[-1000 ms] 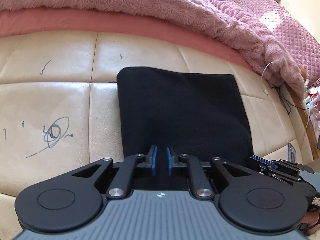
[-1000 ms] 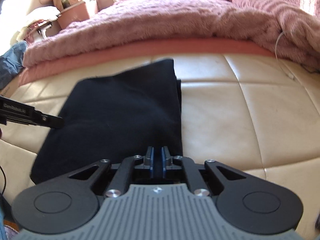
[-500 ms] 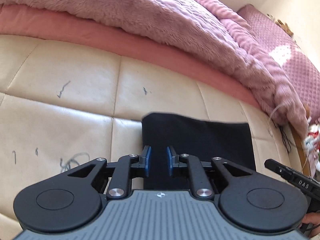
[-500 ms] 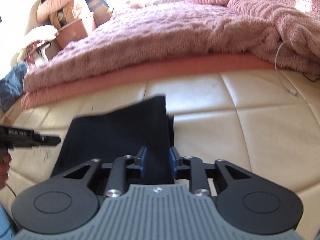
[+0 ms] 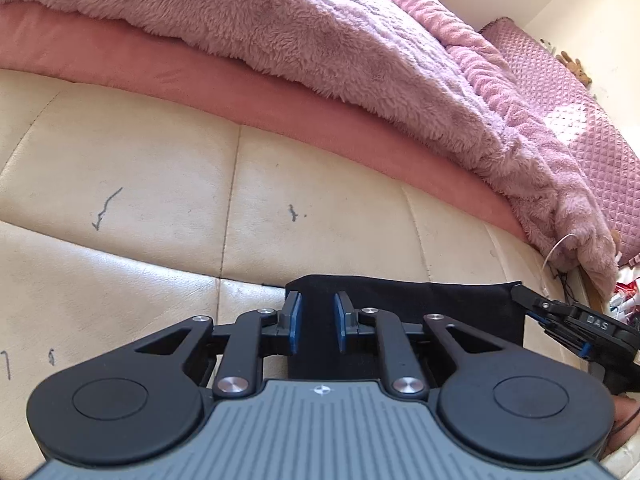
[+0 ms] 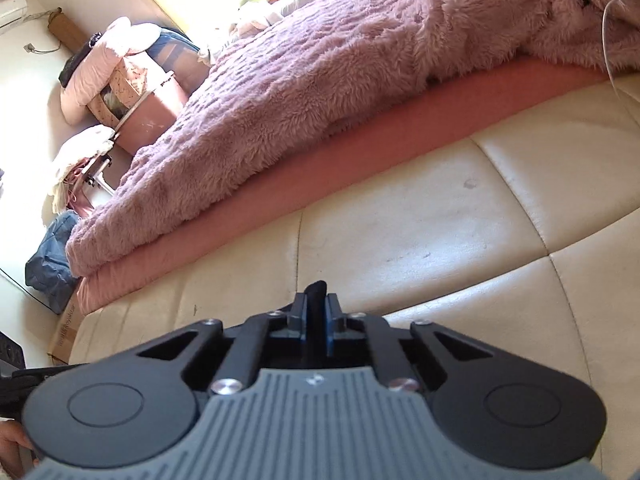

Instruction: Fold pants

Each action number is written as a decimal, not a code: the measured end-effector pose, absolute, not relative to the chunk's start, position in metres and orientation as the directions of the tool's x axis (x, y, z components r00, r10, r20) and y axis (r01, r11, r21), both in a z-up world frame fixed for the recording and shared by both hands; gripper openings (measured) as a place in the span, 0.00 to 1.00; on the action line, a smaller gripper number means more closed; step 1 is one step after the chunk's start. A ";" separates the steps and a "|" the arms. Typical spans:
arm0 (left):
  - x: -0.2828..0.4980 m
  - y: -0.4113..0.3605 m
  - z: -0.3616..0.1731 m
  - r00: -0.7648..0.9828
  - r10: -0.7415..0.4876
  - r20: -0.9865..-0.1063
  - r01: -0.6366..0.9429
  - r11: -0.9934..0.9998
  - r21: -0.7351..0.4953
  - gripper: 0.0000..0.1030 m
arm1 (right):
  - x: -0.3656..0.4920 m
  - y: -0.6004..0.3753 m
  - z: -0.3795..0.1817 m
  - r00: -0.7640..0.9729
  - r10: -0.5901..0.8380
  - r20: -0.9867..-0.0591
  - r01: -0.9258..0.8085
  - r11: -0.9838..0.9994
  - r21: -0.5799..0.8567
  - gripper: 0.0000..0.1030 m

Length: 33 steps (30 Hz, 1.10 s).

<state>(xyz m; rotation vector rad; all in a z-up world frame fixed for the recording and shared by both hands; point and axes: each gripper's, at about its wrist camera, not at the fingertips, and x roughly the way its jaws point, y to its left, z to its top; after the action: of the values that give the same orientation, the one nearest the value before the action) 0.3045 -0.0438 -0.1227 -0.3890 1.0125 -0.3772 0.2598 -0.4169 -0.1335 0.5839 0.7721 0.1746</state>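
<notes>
1. Left gripper (image 5: 318, 300): we see the blue pads apart, just opened a little. The black fabric pants (image 5: 440, 300) fill the gap but are not pinched. Risk: if it lifts or drags now, this corner stays behind.
2. Right gripper (image 6: 316, 302): the jaws have just closed and are clamped on a thin tab of the black cloth poking past the tips. Risk: the bite looks shallow to us, so a sharp pull may slip it out.
3. The pants lie flat on the cream leather cushion (image 5: 160, 184), with their far edge strung between the two grippers. Risk: with one side gripped and one loose, we expect a skewed, bunched fold.
4. The fluffy pink blanket (image 5: 320, 40) is well apart behind, and the thin white cable (image 5: 556, 248) is near the right corner. Risk: a wide swing could snag the cable.
</notes>
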 end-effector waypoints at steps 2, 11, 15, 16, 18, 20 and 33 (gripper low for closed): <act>0.304 -0.045 -0.119 0.494 -0.492 -0.717 0.140 0.859 -0.493 0.18 | 0.244 -0.413 -0.116 0.746 0.346 -0.569 0.035 0.833 0.552 0.02; 0.317 -0.078 -0.139 0.495 -0.415 -0.763 0.190 0.909 -0.371 0.18 | 0.255 -0.412 -0.147 0.700 0.195 -0.687 0.164 0.893 0.420 0.02; 0.319 -0.089 -0.142 0.498 -0.373 -0.783 0.230 0.927 -0.295 0.19 | 0.258 -0.410 -0.163 0.679 0.166 -0.715 0.177 0.908 0.379 0.02; 0.318 -0.091 -0.142 0.498 -0.367 -0.786 0.234 0.929 -0.286 0.19 | 0.259 -0.411 -0.165 0.678 0.163 -0.717 0.178 0.910 0.375 0.02; 0.318 -0.090 -0.140 0.497 -0.363 -0.788 0.226 0.931 -0.287 0.20 | 0.260 -0.411 -0.167 0.675 0.161 -0.720 0.176 0.913 0.368 0.02; 0.317 -0.086 -0.135 0.499 -0.371 -0.783 0.202 0.929 -0.311 0.20 | 0.261 -0.412 -0.162 0.676 0.160 -0.720 0.165 0.919 0.359 0.06; 0.271 -0.035 -0.125 0.436 -0.542 -0.719 0.110 0.825 -0.555 0.59 | 0.179 -0.435 -0.150 0.639 0.375 -0.672 0.208 0.757 0.620 0.62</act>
<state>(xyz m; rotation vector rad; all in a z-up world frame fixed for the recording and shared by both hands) 0.2711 -0.0350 -0.1250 -0.4669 1.0492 -0.4246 0.1790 -0.4355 -0.1498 0.7306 0.8936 0.1051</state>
